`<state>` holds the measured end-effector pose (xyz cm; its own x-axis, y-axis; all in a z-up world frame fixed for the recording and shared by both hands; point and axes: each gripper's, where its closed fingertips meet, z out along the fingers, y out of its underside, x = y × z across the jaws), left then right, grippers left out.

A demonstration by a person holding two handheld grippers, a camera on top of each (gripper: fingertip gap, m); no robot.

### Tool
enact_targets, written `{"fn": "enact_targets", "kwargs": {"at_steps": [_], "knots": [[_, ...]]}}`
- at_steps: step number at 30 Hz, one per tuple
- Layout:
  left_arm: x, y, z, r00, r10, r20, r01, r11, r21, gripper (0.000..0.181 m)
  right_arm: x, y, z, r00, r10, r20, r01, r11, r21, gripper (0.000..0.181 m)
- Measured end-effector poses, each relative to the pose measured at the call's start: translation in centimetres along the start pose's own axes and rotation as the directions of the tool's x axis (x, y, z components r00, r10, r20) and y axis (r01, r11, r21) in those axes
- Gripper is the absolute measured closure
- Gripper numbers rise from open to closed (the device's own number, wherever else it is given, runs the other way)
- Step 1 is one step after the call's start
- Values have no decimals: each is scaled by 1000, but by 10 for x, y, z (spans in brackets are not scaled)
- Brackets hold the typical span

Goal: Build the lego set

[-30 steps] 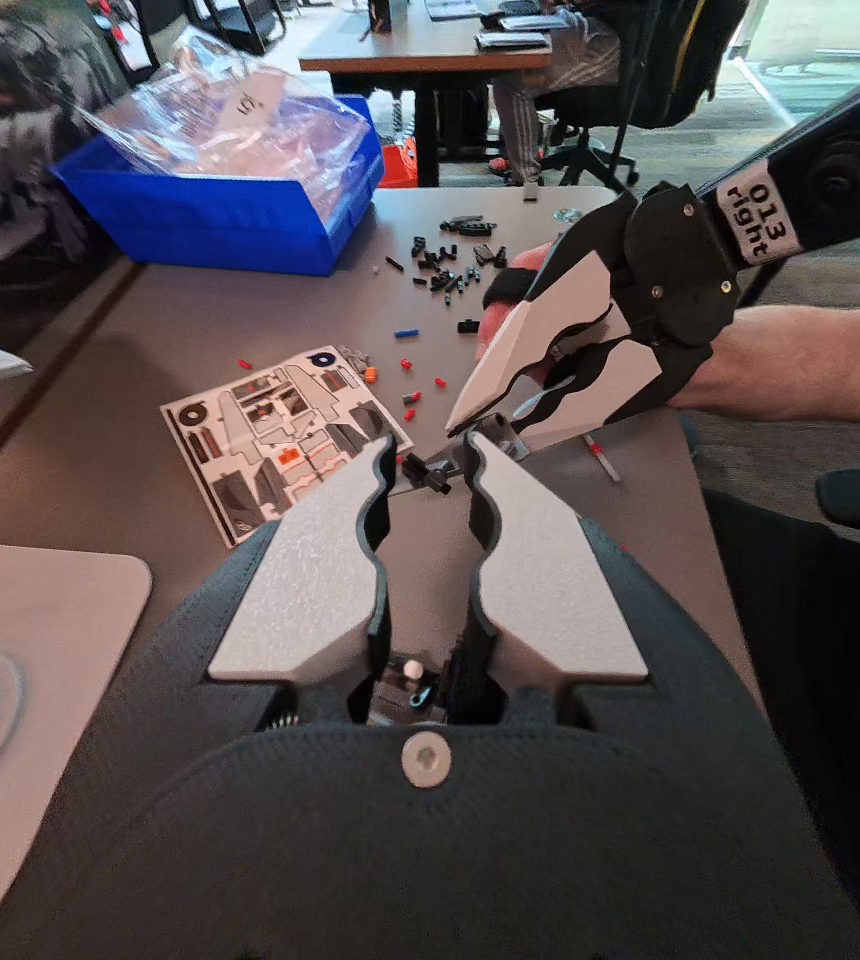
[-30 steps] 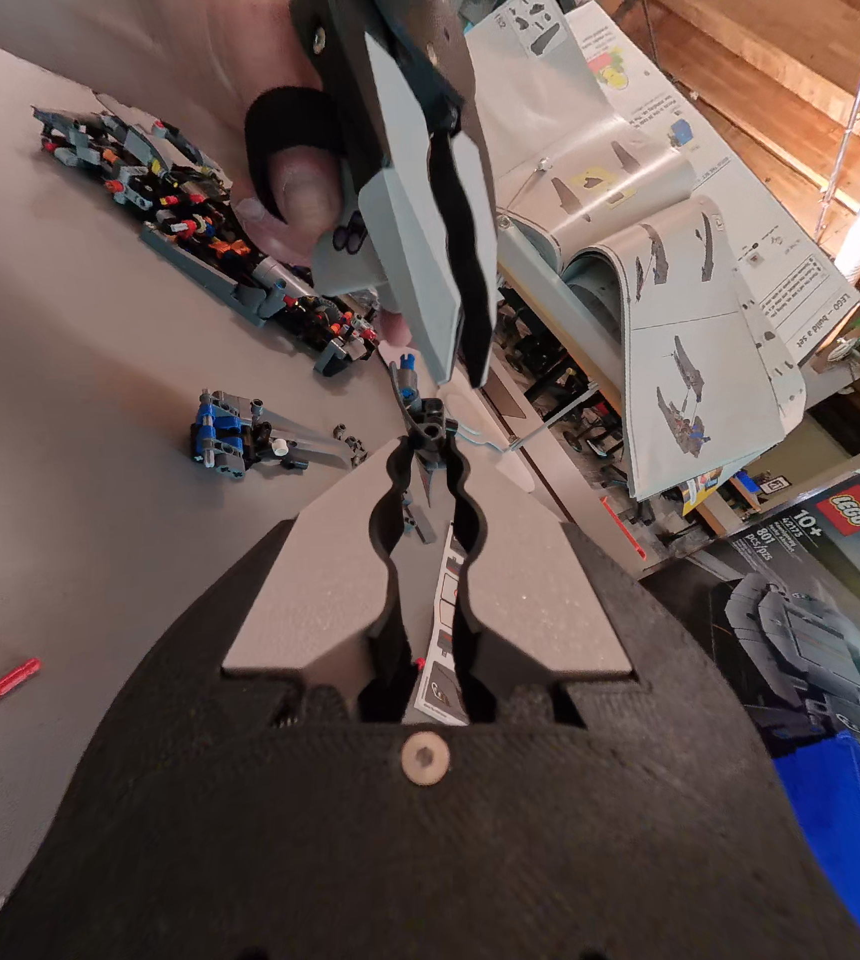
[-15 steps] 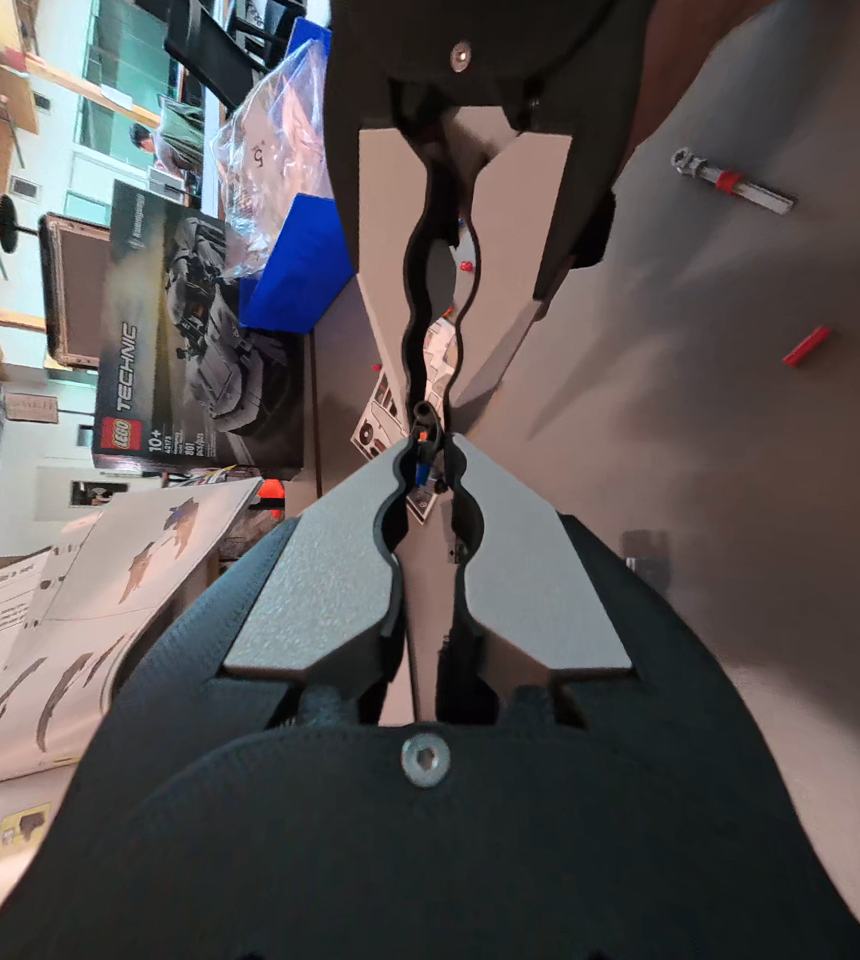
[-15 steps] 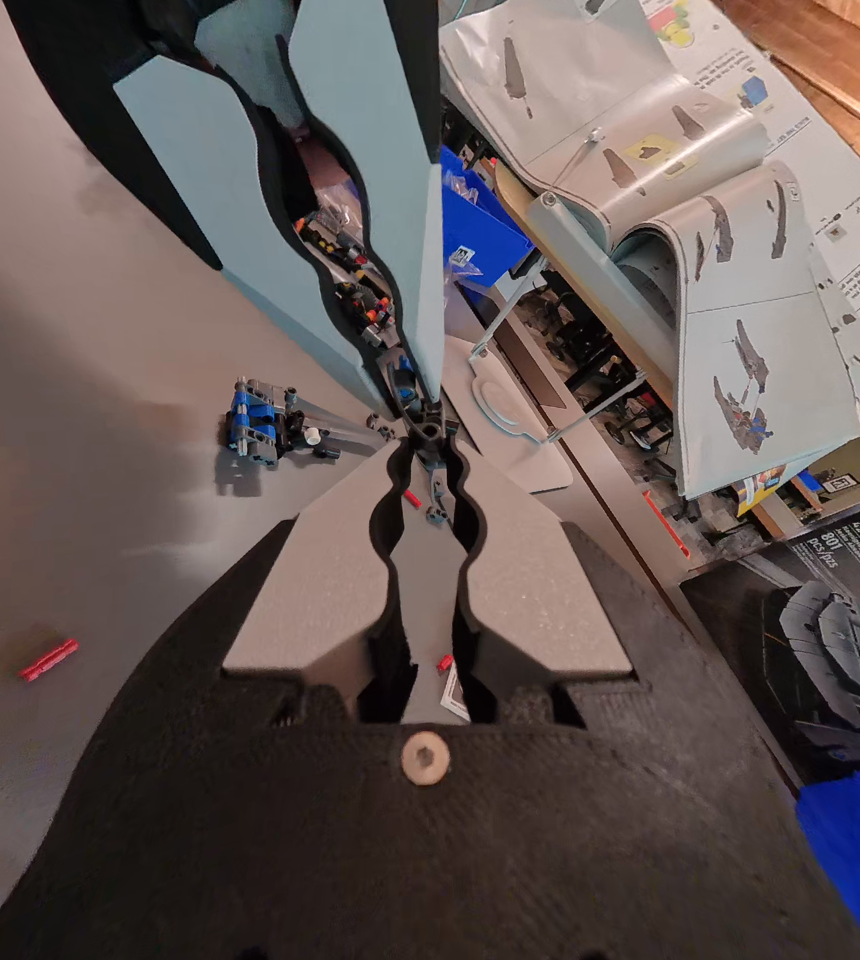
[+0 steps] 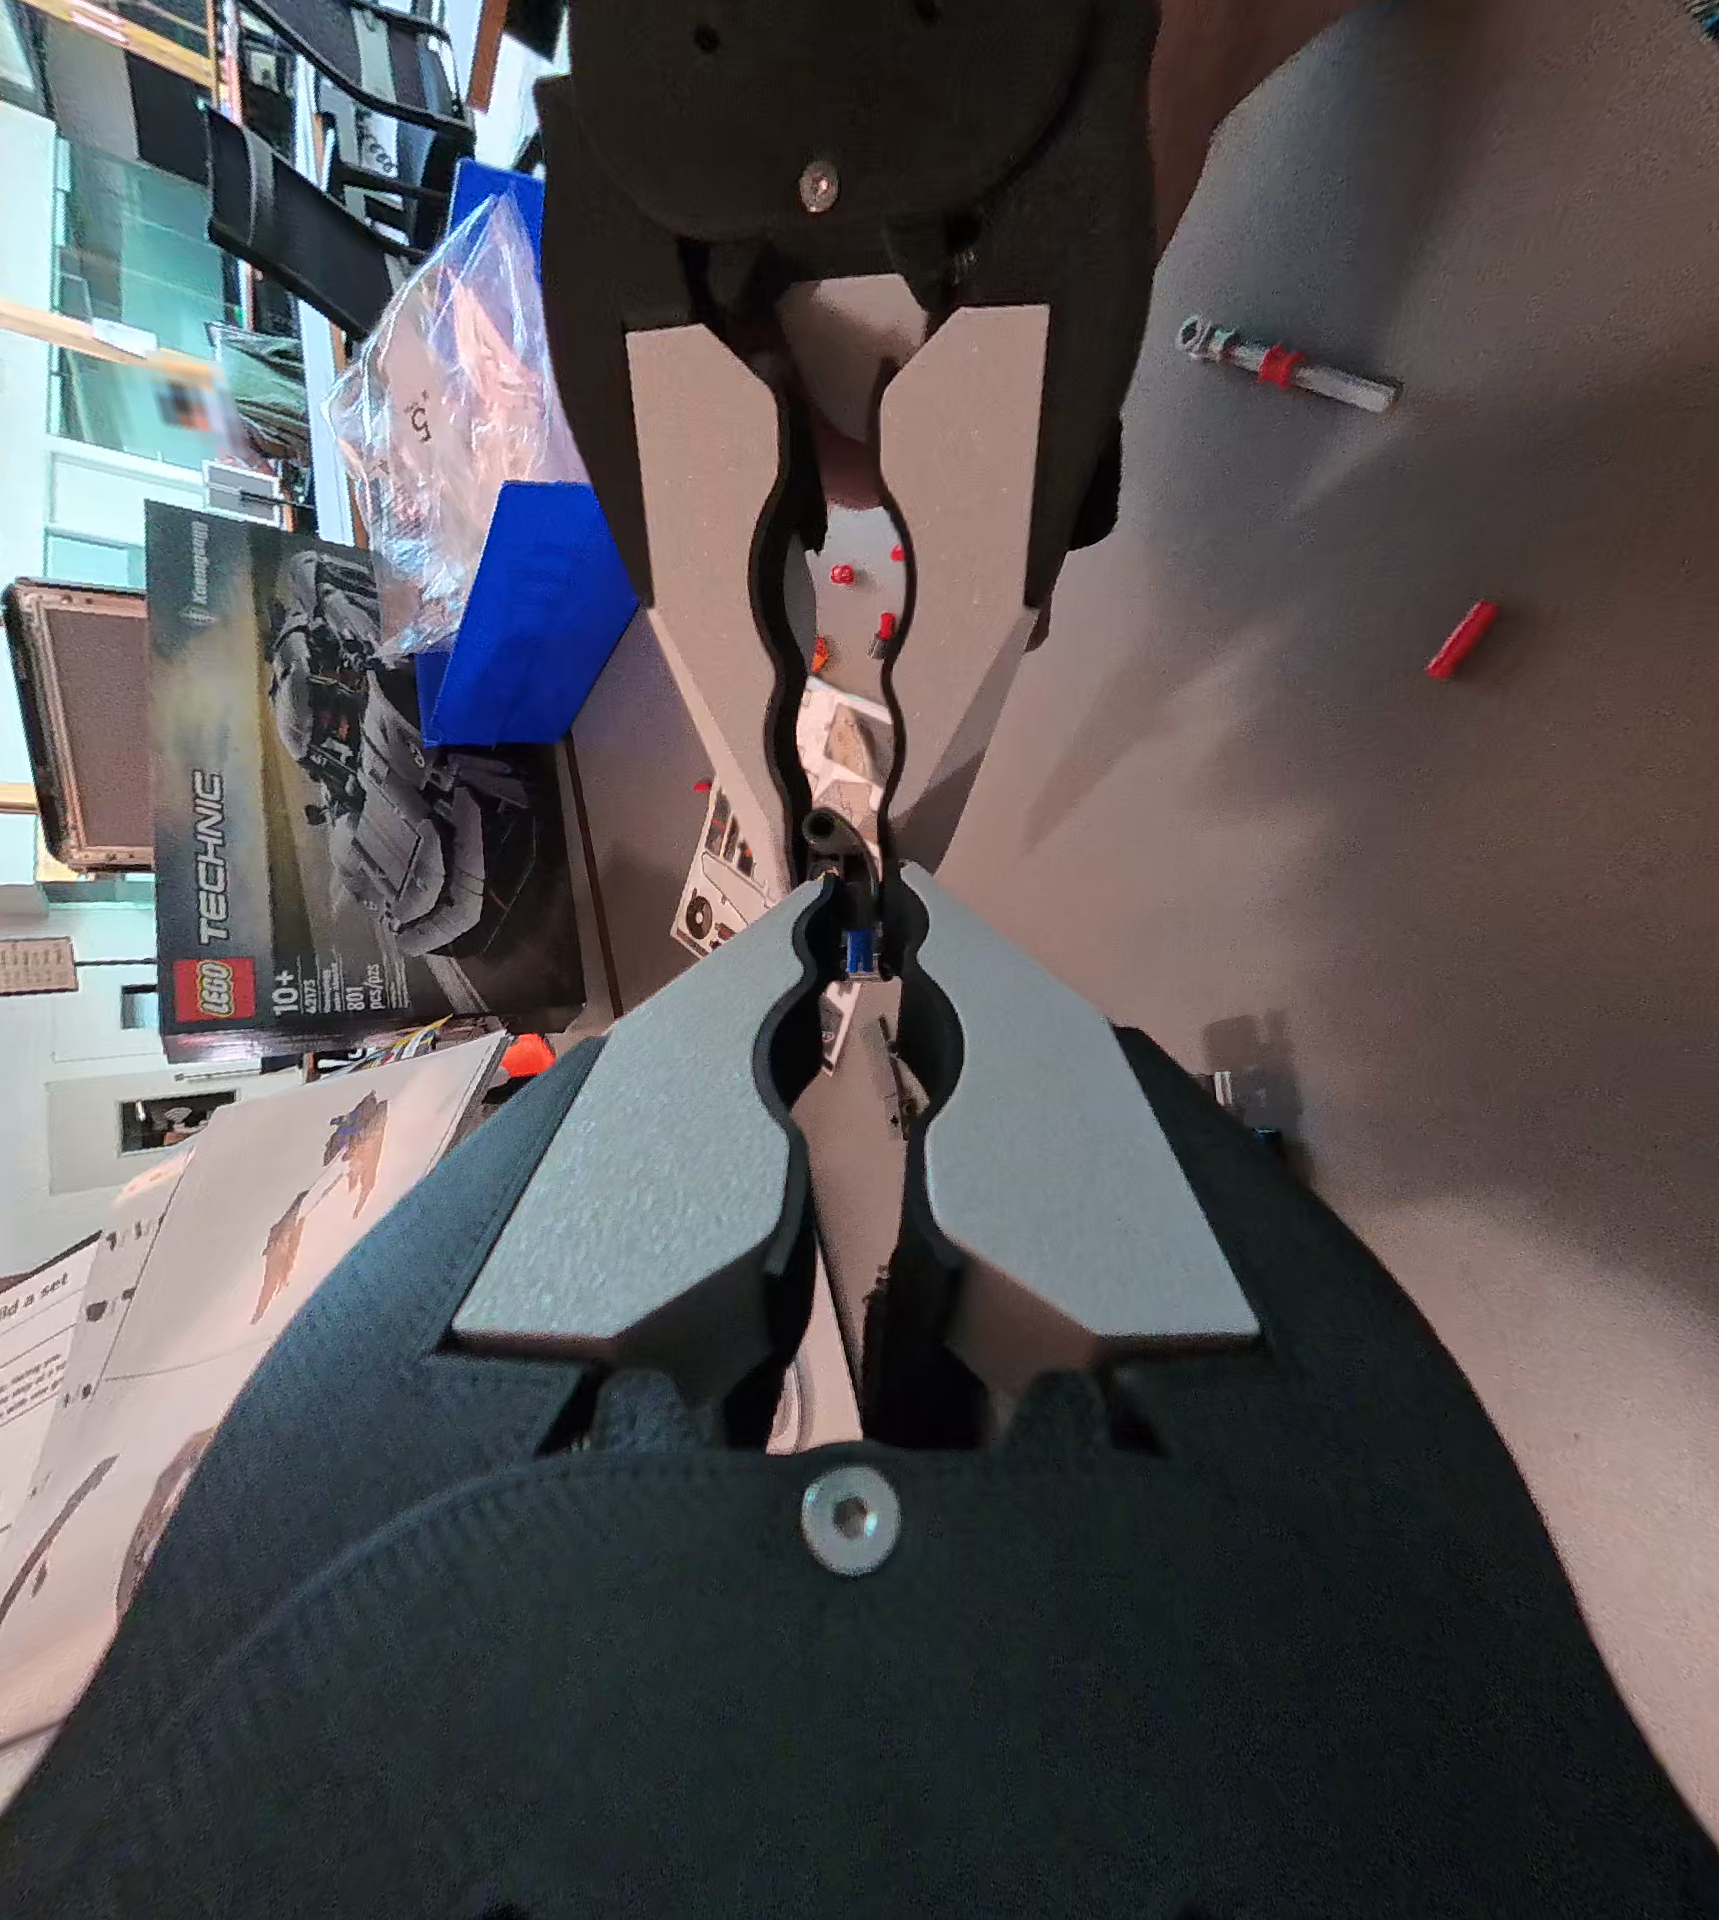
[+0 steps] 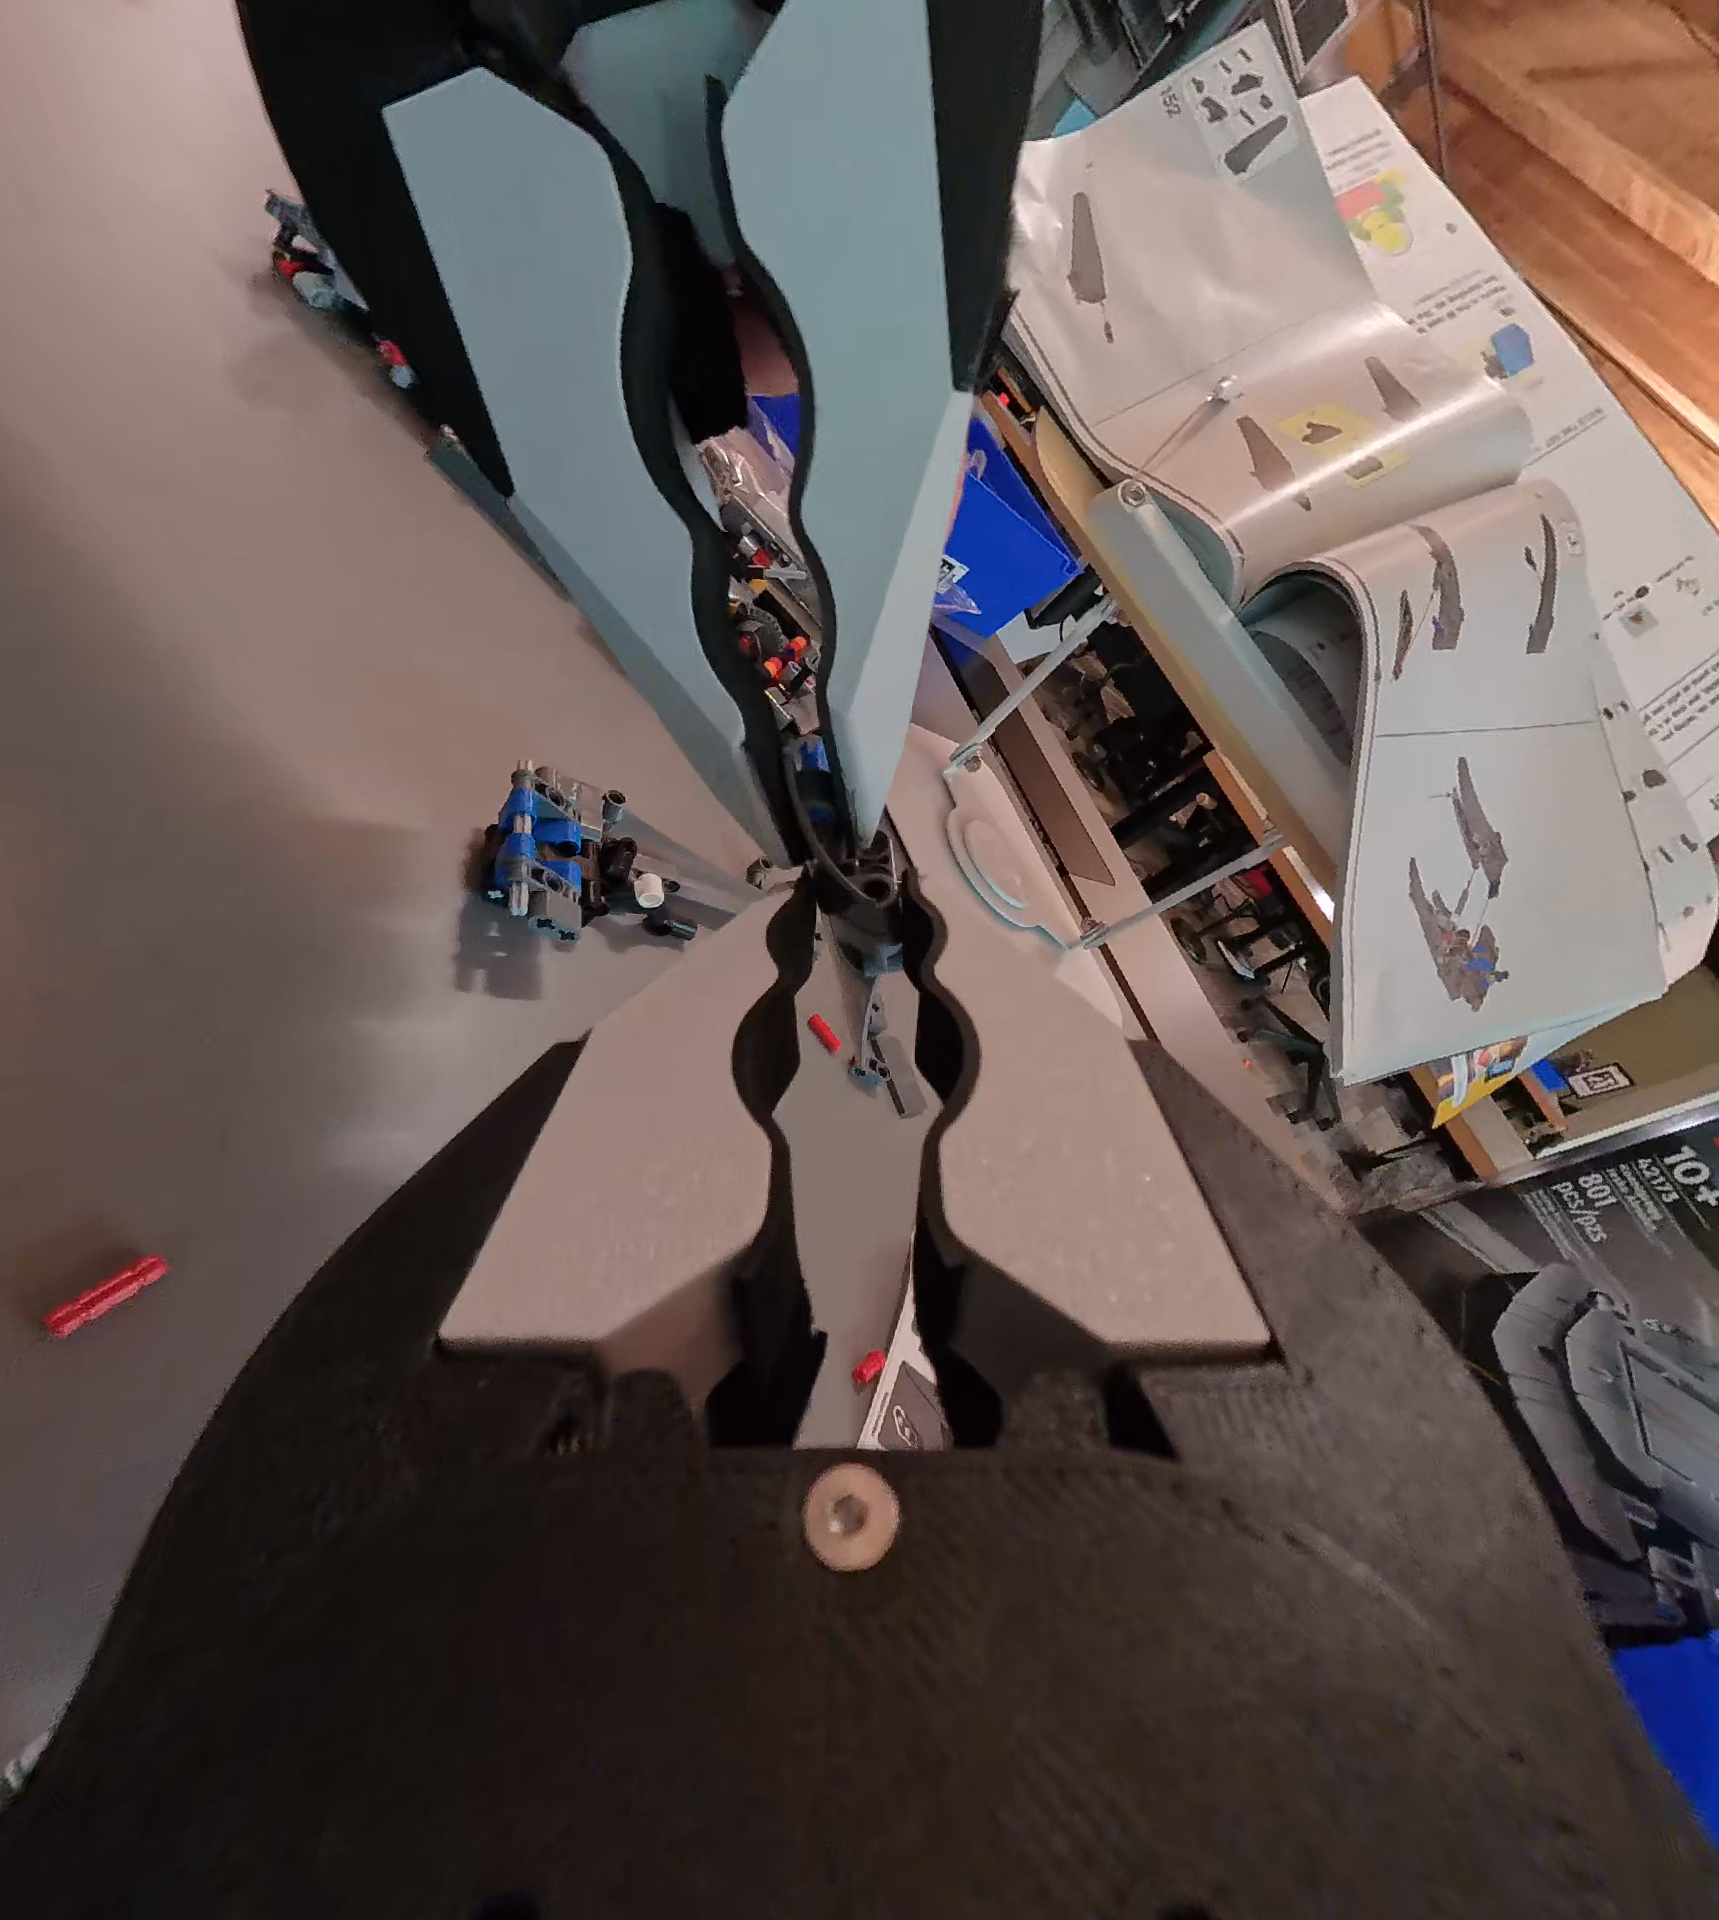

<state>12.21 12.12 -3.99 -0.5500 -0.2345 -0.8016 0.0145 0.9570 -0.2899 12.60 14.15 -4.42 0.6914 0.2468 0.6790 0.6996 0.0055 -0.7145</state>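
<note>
So both grippers are nose to nose above the tabletop (image 5: 1457,935) right now, tips almost touching. The left gripper (image 5: 860,914) has its fingers pinched narrow on a small blue pin (image 5: 860,948), which sits right at the tips and points straight ahead along the fingers. The right gripper (image 6: 855,883) is also squeezed narrow, clamped on a little black connector piece (image 6: 860,888) with a round hole in it. In the left wrist view the connector sits just past the blue pin, dead ahead, maybe touching already, hard to say. What matters is that line: the pin's long axis has to run straight into the connector's hole, and from here they look pretty much lined up end to end, so I'd guess the next bit is just a push together along the fingers' direction, with neither hand really nearer since the parts meet in the middle. If it's off by a hair the pin could skid off or pop out. Elsewhere there's a blue and grey sub-assembly (image 6: 548,857) off to the side, a loose red pin (image 6: 104,1294), the instruction booklet (image 6: 1457,520) on its stand and the set's box (image 5: 315,779).
</note>
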Motion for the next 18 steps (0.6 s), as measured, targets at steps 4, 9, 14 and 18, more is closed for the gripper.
{"fn": "enact_targets", "kwargs": {"at_steps": [4, 9, 14, 18], "knots": [[3, -1, -2, 999, 0, -42, 1, 1000, 10, 177, -4, -2, 0, 1000, -9, 22, 9, 1000, 6, 168], [-9, 16, -7, 999, -10, 53, 15, 996, -87, 159, -3, 10, 2, 999, 32, 34, -30, 998, -60, 170], [20, 47, -28, 985, -166, -47, 155, 971, -182, 148, 0, 20, 3, 997, 62, 36, -58, 993, -98, 169], [58, 62, -19, 981, -169, -94, 144, 964, -225, 150, -4, 22, 6, 997, 57, 55, -51, 993, -110, 170]]}}
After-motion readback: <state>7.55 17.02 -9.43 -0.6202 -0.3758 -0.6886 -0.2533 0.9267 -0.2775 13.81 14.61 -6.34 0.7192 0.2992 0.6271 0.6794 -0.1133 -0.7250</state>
